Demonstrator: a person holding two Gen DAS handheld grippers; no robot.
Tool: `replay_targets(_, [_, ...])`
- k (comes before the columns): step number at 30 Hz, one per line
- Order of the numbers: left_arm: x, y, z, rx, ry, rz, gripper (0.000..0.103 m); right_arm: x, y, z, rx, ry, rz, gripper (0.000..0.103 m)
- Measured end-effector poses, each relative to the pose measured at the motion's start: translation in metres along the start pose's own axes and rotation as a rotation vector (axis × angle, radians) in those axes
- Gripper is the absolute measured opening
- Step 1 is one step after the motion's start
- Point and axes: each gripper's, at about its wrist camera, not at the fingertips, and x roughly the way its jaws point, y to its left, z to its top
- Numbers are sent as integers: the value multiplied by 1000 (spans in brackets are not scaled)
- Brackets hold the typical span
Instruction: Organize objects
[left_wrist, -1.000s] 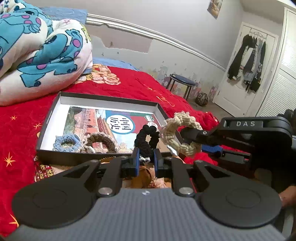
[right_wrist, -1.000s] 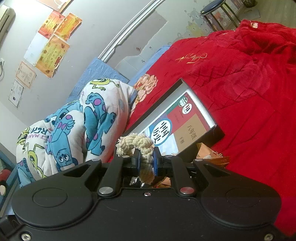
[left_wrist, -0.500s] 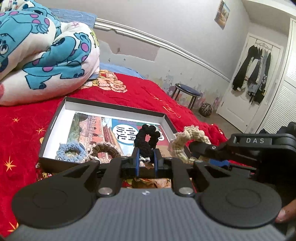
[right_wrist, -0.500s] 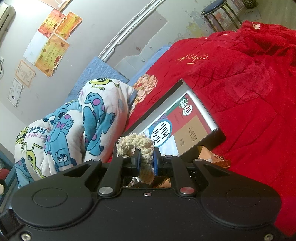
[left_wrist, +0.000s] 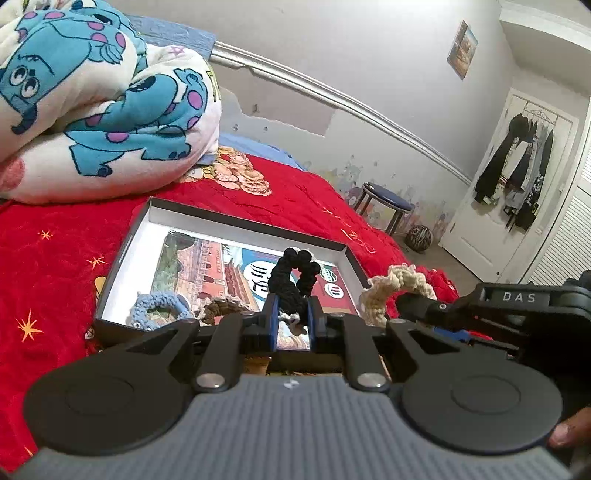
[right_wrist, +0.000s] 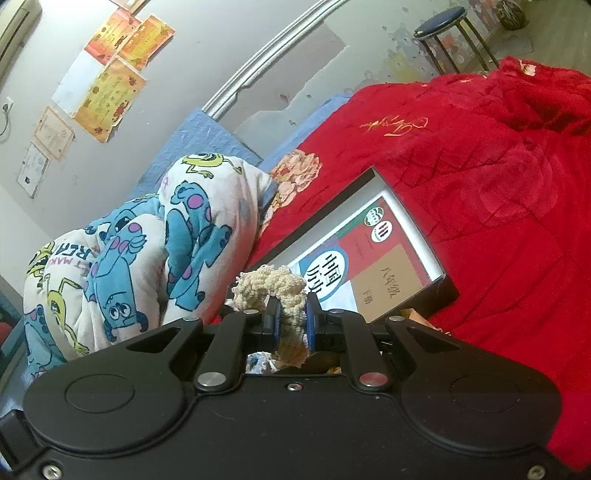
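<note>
My left gripper (left_wrist: 291, 314) is shut on a black crochet scrunchie (left_wrist: 293, 275), held above the near edge of a shallow black box (left_wrist: 122, 258) lying on the red bedspread. A blue scrunchie (left_wrist: 155, 312) and a brown one (left_wrist: 221, 308) lie inside the box on a picture book (left_wrist: 221, 266). My right gripper (right_wrist: 291, 319) is shut on a cream crochet scrunchie (right_wrist: 273, 286); in the left wrist view that cream scrunchie (left_wrist: 391, 286) hangs just right of the box's near right corner. The box (right_wrist: 439, 266) and book show behind it in the right wrist view.
A folded blanket with blue cartoon monsters (left_wrist: 92, 96) lies behind the box at the left. Red bedspread (right_wrist: 480, 184) surrounds the box. A blue stool (left_wrist: 384, 203) stands by the far wall; clothes (left_wrist: 517, 162) hang on a white door. A fingertip (left_wrist: 569, 435) shows at lower right.
The left wrist view has shifted: the box now sits more central and lower, the black scrunchie over its near edge. The right gripper and cream scrunchie stay nearly where they were.
</note>
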Motion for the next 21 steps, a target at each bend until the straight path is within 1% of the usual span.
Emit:
replay_targets(6, [1, 0, -2, 2, -4, 2, 19, 9, -3, 6, 18, -2, -6, 13])
replay_targets(11, [4, -2, -5, 10, 11, 4, 19, 16, -8, 10, 42, 5, -3, 13])
replay_targets(21, [8, -2, -9, 15, 25, 12, 19, 20, -9, 8, 53, 17, 4, 13])
